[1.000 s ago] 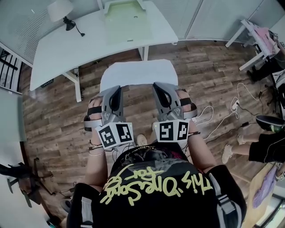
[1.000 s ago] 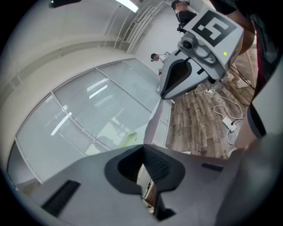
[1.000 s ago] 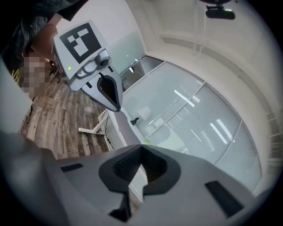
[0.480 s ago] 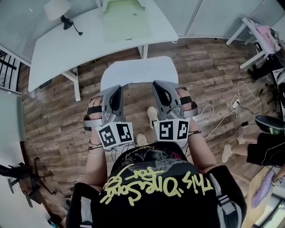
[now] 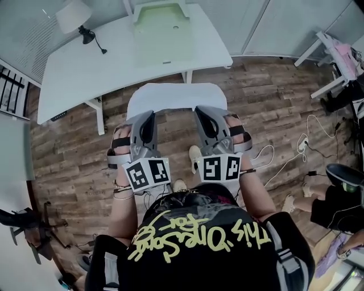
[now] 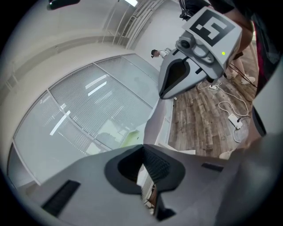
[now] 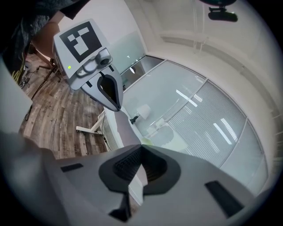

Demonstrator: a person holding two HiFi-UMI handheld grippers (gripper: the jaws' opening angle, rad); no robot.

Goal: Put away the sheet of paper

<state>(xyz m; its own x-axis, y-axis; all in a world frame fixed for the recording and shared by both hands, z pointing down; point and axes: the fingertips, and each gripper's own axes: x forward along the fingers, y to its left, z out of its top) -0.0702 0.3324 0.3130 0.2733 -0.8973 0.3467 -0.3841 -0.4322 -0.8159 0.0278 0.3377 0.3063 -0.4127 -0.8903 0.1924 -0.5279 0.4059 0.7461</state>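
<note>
A white sheet of paper (image 5: 176,96) hangs level over the wooden floor, held by its near edge. My left gripper (image 5: 149,113) is shut on its left side and my right gripper (image 5: 202,111) is shut on its right side. In the left gripper view the sheet (image 6: 154,126) runs edge-on out of the closed left gripper (image 6: 142,148), with the right gripper (image 6: 177,79) beyond. The right gripper view shows the sheet (image 7: 121,128) pinched in the right gripper (image 7: 141,148), with the left gripper (image 7: 106,88) across from it. A white table (image 5: 85,62) with a pale green tray (image 5: 161,25) stands just past the sheet.
A white desk lamp (image 5: 74,16) stands on the table's left end. Cables and a power strip (image 5: 301,142) lie on the floor at the right, near another person's legs (image 5: 335,204). A white rack (image 5: 335,54) is at the far right, a black stand (image 5: 23,221) at the left.
The table has drawn nearer to the sheet's far edge as the person walks toward it. Both grippers keep their hold, and the sheet stays level.
</note>
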